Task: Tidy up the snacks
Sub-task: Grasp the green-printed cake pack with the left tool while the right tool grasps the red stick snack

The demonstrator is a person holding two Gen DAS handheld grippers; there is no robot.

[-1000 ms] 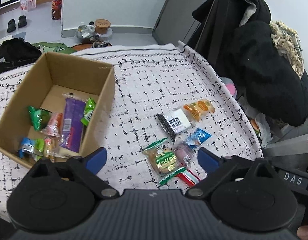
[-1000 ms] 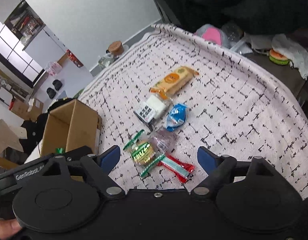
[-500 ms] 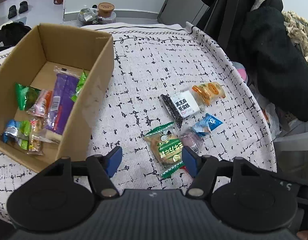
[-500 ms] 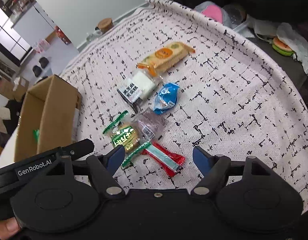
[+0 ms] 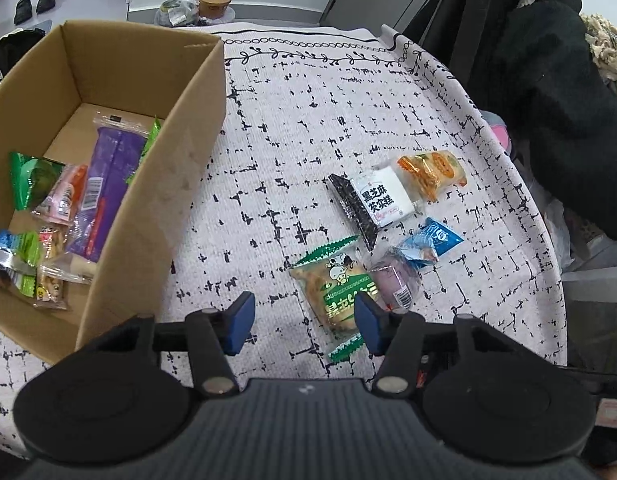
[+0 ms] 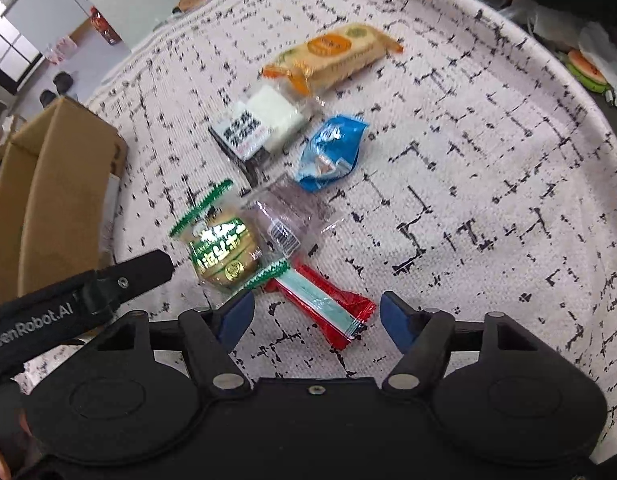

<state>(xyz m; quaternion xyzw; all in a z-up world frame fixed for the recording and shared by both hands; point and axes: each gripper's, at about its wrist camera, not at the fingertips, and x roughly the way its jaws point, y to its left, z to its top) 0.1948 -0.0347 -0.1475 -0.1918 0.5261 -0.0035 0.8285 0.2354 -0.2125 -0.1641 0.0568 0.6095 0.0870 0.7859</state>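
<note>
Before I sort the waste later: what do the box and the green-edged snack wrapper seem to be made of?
The box looks like plain brown corrugated cardboard, matte, with folded flaps. The green-edged snack wrapper looks like thin glossy plastic film: it throws glare, its ends are crimped, and the pastry shows through.

Glossy plastic snack wrappers [image 5: 340, 292], matt cardboard box [image 5: 180, 184], rough woven tablecloth [image 5: 308, 128].
</note>
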